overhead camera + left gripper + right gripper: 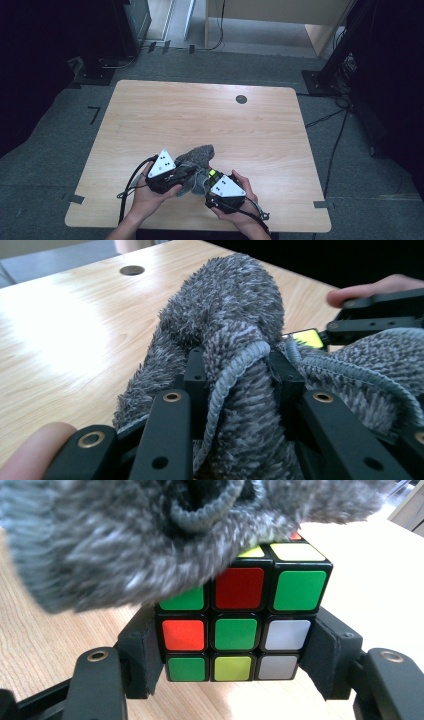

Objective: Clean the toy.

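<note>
Wooden table (150,115): 1 grey sock (230,300) pinched by left gripper (235,370), 1 colour cube (240,625) clamped in right gripper (235,650); no readable writing.

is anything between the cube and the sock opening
Nothing visible. The right gripper clamps the puzzle cube right at the grey fuzzy sock, whose cuff the left gripper pinches; the sock already drapes over the cube's top.

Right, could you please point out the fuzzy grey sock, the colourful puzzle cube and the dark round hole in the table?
Fuzzy grey sock (225,295): left gripper view, rounded top.
Colourful puzzle cube (236,632): right gripper view, green centre tile.
Dark round hole (241,99): high view, its centre.
</note>
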The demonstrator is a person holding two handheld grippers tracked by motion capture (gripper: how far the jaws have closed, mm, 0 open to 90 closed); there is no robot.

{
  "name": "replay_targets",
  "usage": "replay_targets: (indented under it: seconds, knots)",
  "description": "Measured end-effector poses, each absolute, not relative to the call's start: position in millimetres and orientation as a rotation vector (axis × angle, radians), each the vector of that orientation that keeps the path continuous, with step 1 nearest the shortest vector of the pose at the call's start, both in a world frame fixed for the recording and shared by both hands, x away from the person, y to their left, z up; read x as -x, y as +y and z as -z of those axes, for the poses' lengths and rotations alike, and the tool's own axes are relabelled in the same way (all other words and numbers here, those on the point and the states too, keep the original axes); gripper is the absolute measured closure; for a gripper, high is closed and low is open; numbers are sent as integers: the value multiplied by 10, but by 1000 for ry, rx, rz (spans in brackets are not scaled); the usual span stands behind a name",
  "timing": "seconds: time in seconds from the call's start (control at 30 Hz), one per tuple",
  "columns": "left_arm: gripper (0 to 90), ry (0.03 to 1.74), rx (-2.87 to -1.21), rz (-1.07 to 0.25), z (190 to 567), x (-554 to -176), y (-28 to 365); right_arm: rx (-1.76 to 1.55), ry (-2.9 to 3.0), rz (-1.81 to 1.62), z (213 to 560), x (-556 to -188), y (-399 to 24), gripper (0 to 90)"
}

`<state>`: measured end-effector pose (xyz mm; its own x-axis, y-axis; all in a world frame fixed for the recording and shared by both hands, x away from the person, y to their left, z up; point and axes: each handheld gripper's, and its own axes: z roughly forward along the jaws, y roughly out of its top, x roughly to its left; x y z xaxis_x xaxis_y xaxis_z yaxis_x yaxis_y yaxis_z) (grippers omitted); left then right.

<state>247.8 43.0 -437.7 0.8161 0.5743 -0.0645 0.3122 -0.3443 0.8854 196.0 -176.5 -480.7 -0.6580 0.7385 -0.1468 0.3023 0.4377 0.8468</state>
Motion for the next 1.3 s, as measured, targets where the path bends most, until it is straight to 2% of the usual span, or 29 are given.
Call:
replay_targets:
  seconds: [0.13, 0.2, 0.23, 0.5, 0.67, 0.73, 0.97, 1.13, 1.3]
  knots:
    - [695, 555, -1958, -288, 4352, -2376, 335, -886, 2188, -1132, 4816, -1969, -1763, 345]
    - [691, 511, -1978, -321, 4338, -2307, 256, -863, 2188, -1117, 4827, -1966, -1745, 345]
    - [691, 488, -1992, -382, 4327, -2274, 222, -859, 2181, -1106, 4829, -1953, -1739, 345]
    - [694, 627, -1944, -344, 4367, -2454, 426, -820, 2139, -1124, 4790, -1918, -1757, 346]
    - [693, 547, -1935, -323, 4334, -2351, 344, -826, 2146, -1124, 4797, -1918, -1733, 346]
    - [692, 525, -1958, -371, 4320, -2303, 280, -824, 2148, -1115, 4803, -1924, -1721, 345]
    - [692, 660, -1956, -382, 4381, -2452, 424, -834, 2142, -1111, 4797, -1922, -1755, 345]
    - [689, 577, -1939, -357, 4321, -2348, 335, -849, 2134, -1133, 4785, -1939, -1772, 346]
    - [688, 572, -1983, -421, 4322, -2298, 244, -852, 2143, -1110, 4812, -1945, -1771, 345]
